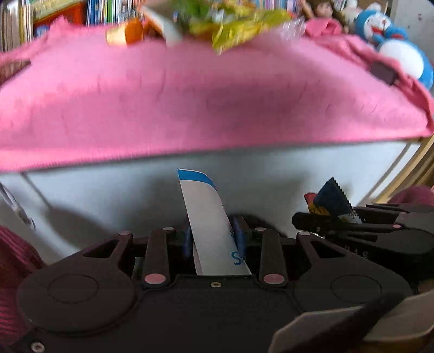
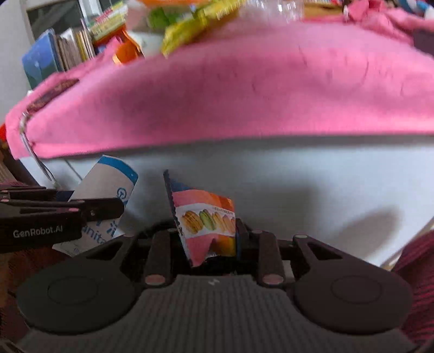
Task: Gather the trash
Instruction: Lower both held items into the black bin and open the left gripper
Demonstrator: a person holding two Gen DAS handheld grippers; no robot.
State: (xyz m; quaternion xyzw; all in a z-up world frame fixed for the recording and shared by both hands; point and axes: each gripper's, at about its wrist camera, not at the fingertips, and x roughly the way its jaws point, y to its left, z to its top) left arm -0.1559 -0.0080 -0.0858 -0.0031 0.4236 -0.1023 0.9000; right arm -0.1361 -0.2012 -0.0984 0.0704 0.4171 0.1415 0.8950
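Two grippers stand side by side in front of a white surface [image 1: 135,195], each clamped on one piece of trash; the left gripper [image 1: 213,230] has its blue pads pressed on a single white packet with a blue band [image 1: 206,217], which sticks up between the fingers and leans a little to the left; the right gripper [image 2: 208,230] pinches one pink and orange snack wrapper [image 2: 206,220] printed with a row of macarons, its serrated edge pointing upward.

From the left wrist view the right gripper [image 1: 320,217] shows just to the right, the dark back of its wrapper [image 1: 332,198] poking above it; from the right wrist view the left gripper [image 2: 108,209] lies just to the left with its white packet [image 2: 108,184] rising behind the fingers.

Ahead of and above both grippers one pink cloth [image 1: 217,103] drapes over the counter; at its far edge lies a blurred heap of yellow-green and orange wrappers [image 1: 230,30], too smeared to count; beyond them a row of books [image 1: 103,10]; off to the right, one blue and white plush toy [image 1: 393,40]; a dark red knitted sleeve [image 1: 13,271] shows at the left edge.
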